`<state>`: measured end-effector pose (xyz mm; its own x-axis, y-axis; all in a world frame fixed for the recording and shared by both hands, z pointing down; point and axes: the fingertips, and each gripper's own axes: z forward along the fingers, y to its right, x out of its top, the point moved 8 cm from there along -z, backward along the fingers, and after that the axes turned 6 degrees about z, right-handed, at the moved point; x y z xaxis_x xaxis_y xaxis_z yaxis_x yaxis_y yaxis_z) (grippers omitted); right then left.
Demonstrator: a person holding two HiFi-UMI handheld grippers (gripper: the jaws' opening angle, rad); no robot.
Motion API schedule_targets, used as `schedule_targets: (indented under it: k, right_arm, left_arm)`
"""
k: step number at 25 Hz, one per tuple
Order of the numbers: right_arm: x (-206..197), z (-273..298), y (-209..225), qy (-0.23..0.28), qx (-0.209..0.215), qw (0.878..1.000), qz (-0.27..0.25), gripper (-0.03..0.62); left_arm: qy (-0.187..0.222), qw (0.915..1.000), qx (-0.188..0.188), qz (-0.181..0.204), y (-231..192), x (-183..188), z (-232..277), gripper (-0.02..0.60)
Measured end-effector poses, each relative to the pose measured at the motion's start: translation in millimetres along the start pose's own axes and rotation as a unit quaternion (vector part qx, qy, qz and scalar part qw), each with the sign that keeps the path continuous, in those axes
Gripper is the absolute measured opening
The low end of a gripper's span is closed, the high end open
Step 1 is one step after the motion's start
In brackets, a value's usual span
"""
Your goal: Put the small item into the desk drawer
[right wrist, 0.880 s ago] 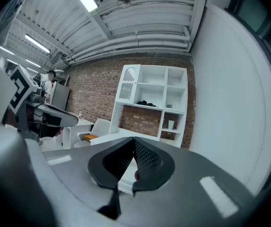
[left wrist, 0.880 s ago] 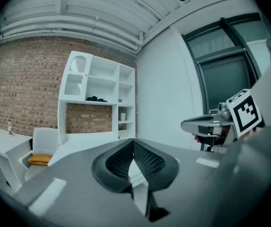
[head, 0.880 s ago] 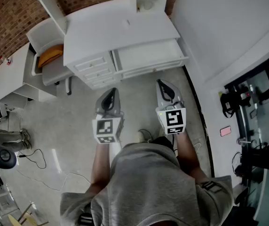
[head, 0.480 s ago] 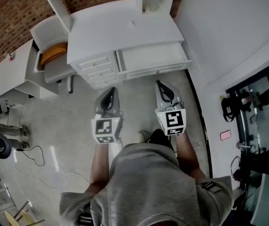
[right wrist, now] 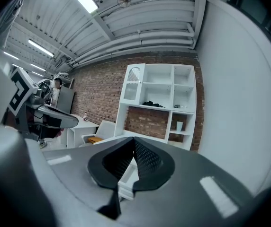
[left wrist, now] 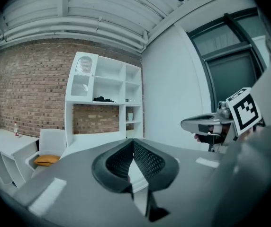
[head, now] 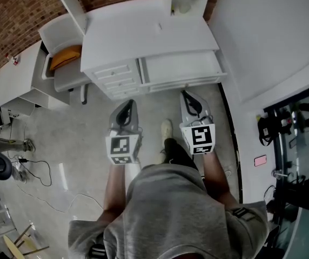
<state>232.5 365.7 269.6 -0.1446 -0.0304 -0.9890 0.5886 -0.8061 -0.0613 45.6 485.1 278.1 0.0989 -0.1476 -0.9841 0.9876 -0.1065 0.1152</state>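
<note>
A white desk (head: 149, 36) stands ahead of me, its wide drawer (head: 181, 68) pulled open under the top. A small pale item (head: 159, 27) lies on the desk top. My left gripper (head: 126, 108) and right gripper (head: 189, 99) hang side by side over the floor, short of the desk, both shut with nothing between the jaws. In the left gripper view the jaws (left wrist: 133, 148) meet at their tips; the right gripper view shows its jaws (right wrist: 134, 145) closed the same way, with the drawer (right wrist: 126, 178) seen behind them.
A white chair with an orange cushion (head: 65, 58) sits left of the desk, beside another white table (head: 14, 80). A shelf unit (left wrist: 102, 93) rises behind the desk against a brick wall. Cables (head: 35, 171) lie on the floor at the left. A white wall (head: 262, 31) runs along the right.
The desk has drawn a little nearer and shifted right in the head view. A shoe has stepped forward between the grippers. Both grippers stay shut and level.
</note>
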Motion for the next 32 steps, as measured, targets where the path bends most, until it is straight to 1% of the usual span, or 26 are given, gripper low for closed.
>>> schedule_targets:
  k: [8,16,32]
  right_arm:
    - [-0.5,53.0,24.2,-0.004,0.005,1.0,0.011,0.003]
    - [-4.1,120.5,55.1,-0.02,0.015,0.999,0.02,0.003]
    - [-7.0,251.1,103.4,-0.04,0.052,0.997,0.028,0.003]
  left_arm:
    - [-0.009,0.9999,0.012,-0.006,-24.8,-2.6,44.3,0.012]
    - [-0.017,0.9995,0.024,-0.011,-49.6,2.2,106.6,0.012]
    - [-0.033,0.9983,0.044,-0.017,-92.5,6.0,222.8,0.012]
